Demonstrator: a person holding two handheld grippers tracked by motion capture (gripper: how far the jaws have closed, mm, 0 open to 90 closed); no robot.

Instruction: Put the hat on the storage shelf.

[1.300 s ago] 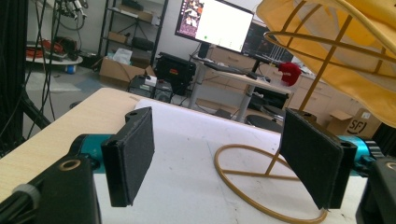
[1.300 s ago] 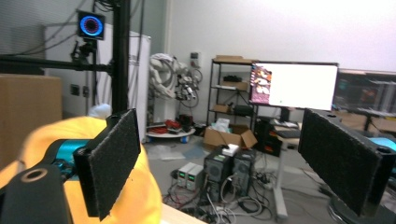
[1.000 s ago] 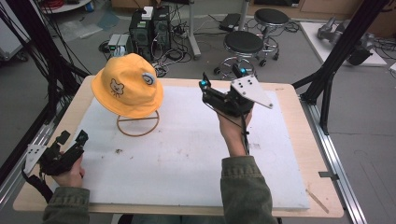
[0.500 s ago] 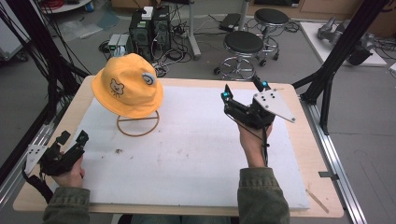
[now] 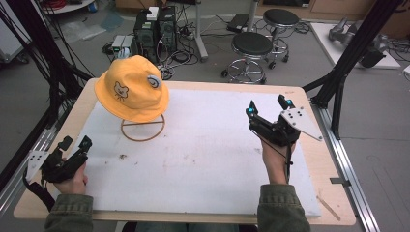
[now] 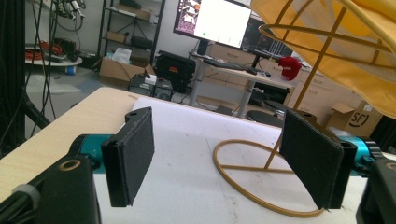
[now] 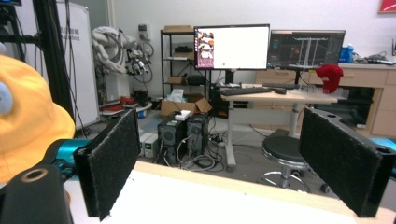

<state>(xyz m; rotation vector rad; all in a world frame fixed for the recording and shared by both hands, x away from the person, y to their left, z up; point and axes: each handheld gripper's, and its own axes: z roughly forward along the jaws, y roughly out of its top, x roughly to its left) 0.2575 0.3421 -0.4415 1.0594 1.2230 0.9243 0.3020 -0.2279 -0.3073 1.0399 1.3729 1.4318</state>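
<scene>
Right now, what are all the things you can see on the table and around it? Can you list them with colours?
Hat: one, yellow with a bear picture, on the stand at the table's far left.
Stand: one, gold wire with a ring base, under the hat.
Mat: one, white, covering most of the table.
Table: one, pale wood, under the mat.
Stools: two, black round seats, on the floor beyond the table.
Computer towers: two, dark, on the floor behind the hat.
Monitors: two, one bright and one dark, on a far desk.
Left tool: one, black, open, near left corner.
Right tool: one, black, open, right side above the mat.
</scene>
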